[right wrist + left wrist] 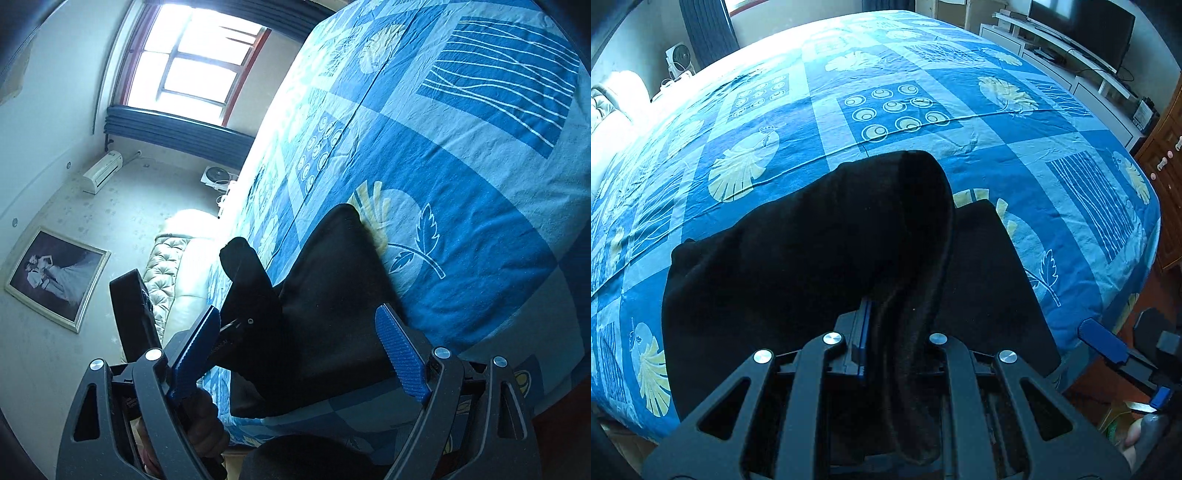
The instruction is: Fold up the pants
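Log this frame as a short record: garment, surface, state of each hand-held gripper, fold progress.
garment: black pants, partly lifted, the rest lying flat
surface: bed with blue patterned sheet
left hand-held gripper: shut on a bunched fold of the pants, raised above the bed
right hand-held gripper: open, holding nothing, fingers either side of the pants near the bed edge
fold progress: mid-fold; one layer is lifted above the flat part, not yet laid down
background: TV, window

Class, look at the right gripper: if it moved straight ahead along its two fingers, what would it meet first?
Most likely the black pants: the right gripper stands open, and the dark cloth lies directly between and ahead of its fingers, on the blue bedsheet. How far ahead is hard to judge through the fisheye.
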A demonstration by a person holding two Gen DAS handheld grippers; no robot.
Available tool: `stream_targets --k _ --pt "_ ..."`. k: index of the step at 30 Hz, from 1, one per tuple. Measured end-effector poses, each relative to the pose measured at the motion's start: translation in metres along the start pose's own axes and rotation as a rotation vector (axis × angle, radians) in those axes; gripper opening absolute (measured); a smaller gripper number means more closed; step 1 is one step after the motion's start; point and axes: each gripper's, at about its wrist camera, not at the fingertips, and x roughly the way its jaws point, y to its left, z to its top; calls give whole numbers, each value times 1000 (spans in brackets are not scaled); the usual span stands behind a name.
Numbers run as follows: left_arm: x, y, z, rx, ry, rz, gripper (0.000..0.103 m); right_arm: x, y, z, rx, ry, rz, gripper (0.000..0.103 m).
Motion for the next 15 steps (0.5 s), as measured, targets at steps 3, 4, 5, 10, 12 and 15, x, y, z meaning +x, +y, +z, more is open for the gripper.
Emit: stream_targets --k 3,4,5,10,12,15 --pt "8 -9 -2 7 -7 43 13 -7 -7 3 17 -19 -6 85" --pt "9 -12 -3 7 -9 56 13 -8 -9 4 22 -24 -8 85" --pt "10 -14 -2 7 -9 67 13 -9 -10 5 26 -28 -10 85" --pt "6 -26 -6 29 -42 91 20 -13 -9 6 21 -40 -14 85" --pt "-3 -31 -10 43 -79 72 27 -15 -8 6 19 -45 -21 85" --pt "-20 -39 -19 61 -120 -25 55 -21 -8 7 12 -59 -30 85"
